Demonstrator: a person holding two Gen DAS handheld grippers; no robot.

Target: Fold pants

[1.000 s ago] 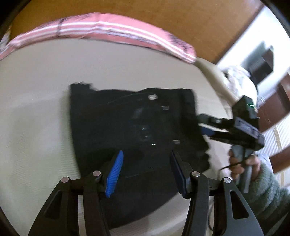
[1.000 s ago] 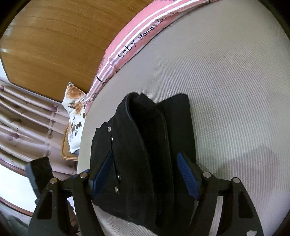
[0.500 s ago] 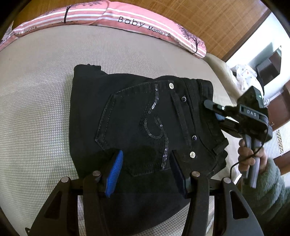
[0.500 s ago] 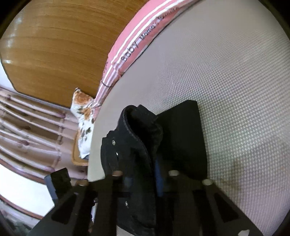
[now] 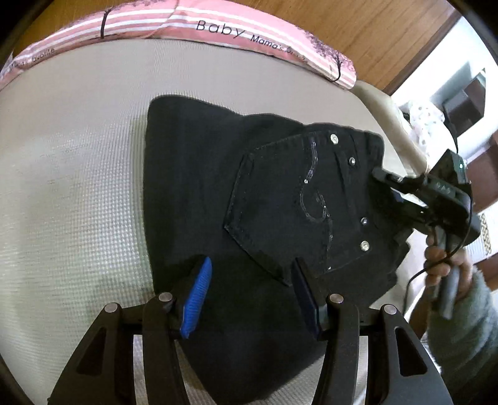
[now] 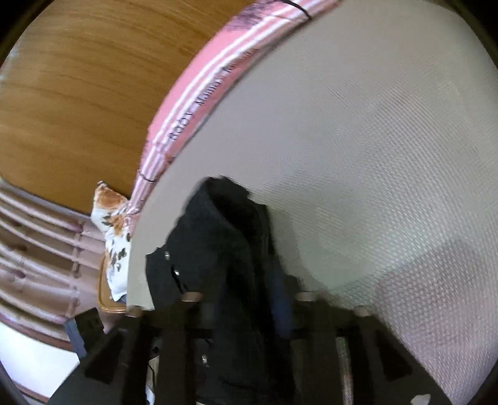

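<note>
Black pants (image 5: 249,199) lie folded on a beige mat, back pocket with sequin swirl and rivets facing up. My left gripper (image 5: 249,293) is open just above the near part of the pants, blue pads apart, holding nothing. My right gripper (image 5: 389,196) is at the waistband on the right edge, shut on the pants. In the right wrist view the pants (image 6: 224,249) are pinched between the closed fingers (image 6: 280,299) and bunched up; that view is blurred.
The beige mat (image 5: 77,174) covers the surface. A pink striped pillow (image 5: 218,28) lies along the far edge before a wooden wall. A floral cushion (image 6: 112,236) and curtains are beyond the mat's edge. Furniture stands at the right.
My right gripper has closed on the waistband and the fabric there has bunched and shifted. The left gripper stays open and has moved slightly over the pants.
</note>
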